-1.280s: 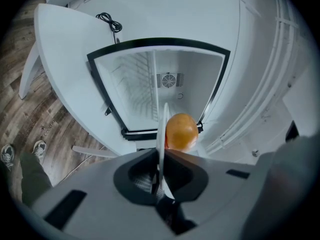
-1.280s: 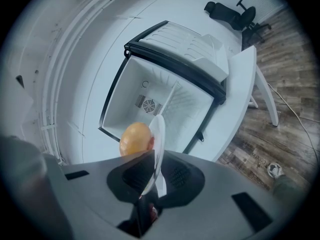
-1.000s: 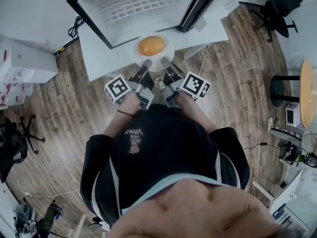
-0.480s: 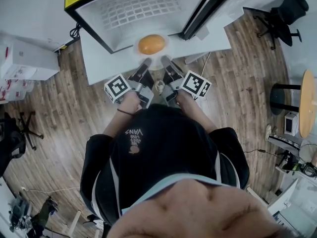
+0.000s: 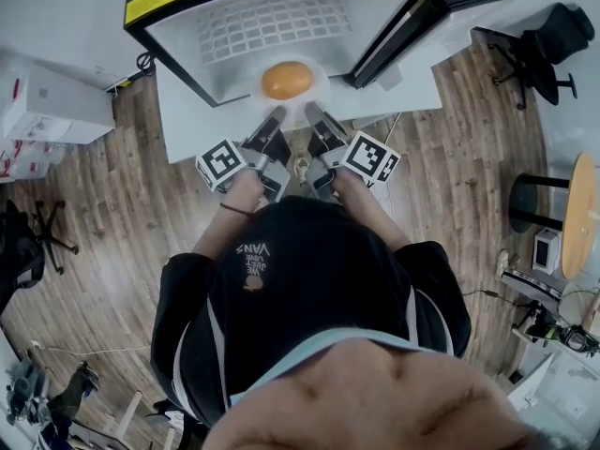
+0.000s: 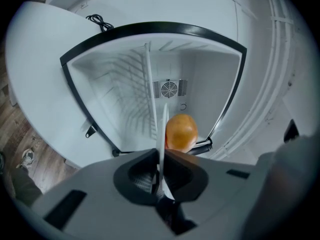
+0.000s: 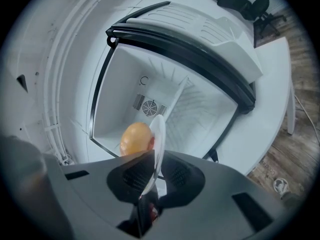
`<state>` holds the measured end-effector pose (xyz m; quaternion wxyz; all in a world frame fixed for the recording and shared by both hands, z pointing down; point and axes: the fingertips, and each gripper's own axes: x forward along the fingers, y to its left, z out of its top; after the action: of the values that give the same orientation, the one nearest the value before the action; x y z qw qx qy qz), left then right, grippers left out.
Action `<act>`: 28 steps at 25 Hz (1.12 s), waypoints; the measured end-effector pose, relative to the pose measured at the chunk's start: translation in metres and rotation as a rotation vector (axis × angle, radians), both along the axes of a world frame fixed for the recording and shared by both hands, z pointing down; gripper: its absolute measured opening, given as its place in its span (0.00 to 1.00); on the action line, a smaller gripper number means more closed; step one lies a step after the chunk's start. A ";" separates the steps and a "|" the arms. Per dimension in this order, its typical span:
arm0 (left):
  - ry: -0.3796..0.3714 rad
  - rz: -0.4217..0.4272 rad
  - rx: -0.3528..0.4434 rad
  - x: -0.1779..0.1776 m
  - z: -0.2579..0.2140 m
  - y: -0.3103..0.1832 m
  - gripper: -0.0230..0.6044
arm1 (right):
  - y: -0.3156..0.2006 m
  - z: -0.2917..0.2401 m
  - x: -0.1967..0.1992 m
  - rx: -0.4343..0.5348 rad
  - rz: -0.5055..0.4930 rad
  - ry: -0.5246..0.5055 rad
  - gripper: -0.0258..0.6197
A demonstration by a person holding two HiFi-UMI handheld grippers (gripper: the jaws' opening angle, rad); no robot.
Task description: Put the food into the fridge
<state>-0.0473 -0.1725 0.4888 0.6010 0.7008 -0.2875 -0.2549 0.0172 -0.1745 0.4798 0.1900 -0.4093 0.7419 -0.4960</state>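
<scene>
Closest to the person, the left tongs (image 5: 277, 118) and the right tongs (image 5: 312, 114) each pinch the near rim of the white plate (image 5: 320, 92), one on either side, with jaws pressed onto its thin edge. That hold is unchanged over the last second. What has changed is the plate's place. It has moved forward from over the tabletop (image 5: 187, 125) in front of the fridge (image 5: 187, 50), and now sits at the fridge's open mouth. The round orange-coloured food (image 5: 287, 80) rides on the plate, just at the fridge's sill. Beyond, inside the fridge, a wire shelf (image 5: 272, 17) and a fan grille (image 6: 169, 89) show, and the door (image 5: 441, 7) stands wide. The carry looks nearly done; pushing in and setting down remain.
</scene>
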 end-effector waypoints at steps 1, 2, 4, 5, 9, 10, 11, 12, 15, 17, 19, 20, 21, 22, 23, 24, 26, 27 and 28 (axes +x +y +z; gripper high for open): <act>0.001 -0.002 0.002 0.000 -0.001 -0.003 0.09 | -0.003 -0.001 0.000 0.002 -0.003 0.000 0.10; 0.004 -0.004 0.004 0.000 -0.002 -0.006 0.09 | -0.007 -0.001 0.000 0.003 -0.006 0.000 0.10; 0.003 -0.009 0.005 0.000 -0.003 -0.012 0.09 | -0.013 -0.002 0.000 0.004 -0.010 -0.001 0.10; 0.006 -0.011 0.007 0.000 -0.004 -0.015 0.09 | -0.015 -0.003 0.000 0.004 -0.012 -0.002 0.10; 0.010 -0.016 0.021 0.003 -0.008 -0.025 0.09 | -0.026 -0.004 0.001 0.010 -0.019 -0.003 0.10; 0.007 -0.018 0.020 0.003 -0.007 -0.026 0.09 | -0.027 -0.005 0.002 0.012 -0.021 -0.002 0.10; 0.006 -0.019 0.019 0.002 -0.007 -0.028 0.09 | -0.029 -0.005 0.002 0.014 -0.022 -0.001 0.10; 0.008 -0.021 0.021 0.003 -0.008 -0.029 0.09 | -0.030 -0.005 0.001 0.015 -0.024 -0.001 0.10; 0.003 -0.027 0.019 0.002 -0.007 -0.035 0.09 | -0.036 -0.005 0.002 0.005 -0.027 -0.001 0.10; 0.000 -0.030 0.016 0.002 -0.006 -0.038 0.09 | -0.040 -0.005 0.002 0.005 -0.031 0.000 0.10; 0.003 -0.032 0.020 0.003 -0.007 -0.042 0.09 | -0.043 -0.005 0.002 0.007 -0.035 0.004 0.10; 0.008 -0.033 0.023 0.003 -0.008 -0.044 0.09 | -0.045 -0.004 0.003 0.000 -0.035 0.005 0.10; 0.012 -0.035 0.025 0.004 -0.009 -0.045 0.09 | -0.047 -0.003 0.003 -0.005 -0.036 0.005 0.10; 0.010 -0.037 0.025 0.003 -0.009 -0.047 0.09 | -0.049 -0.004 0.002 -0.001 -0.041 0.003 0.10; 0.002 -0.040 0.021 0.002 -0.008 -0.049 0.09 | -0.052 -0.005 0.001 0.007 -0.047 0.001 0.10; -0.007 -0.043 0.017 0.001 -0.006 -0.050 0.09 | -0.054 -0.005 0.001 0.011 -0.051 -0.001 0.10; -0.003 -0.046 0.018 0.001 -0.006 -0.054 0.09 | -0.058 -0.005 0.000 0.011 -0.056 -0.003 0.10; 0.002 -0.047 0.020 0.002 -0.008 -0.056 0.09 | -0.059 -0.005 0.001 0.010 -0.057 -0.004 0.10; 0.002 -0.048 0.021 0.002 -0.008 -0.058 0.09 | -0.061 -0.005 0.001 0.011 -0.057 -0.004 0.10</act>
<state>-0.0452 -0.2302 0.4809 0.5877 0.6997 -0.3009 -0.2731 0.0182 -0.2357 0.4743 0.1795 -0.3858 0.7555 -0.4981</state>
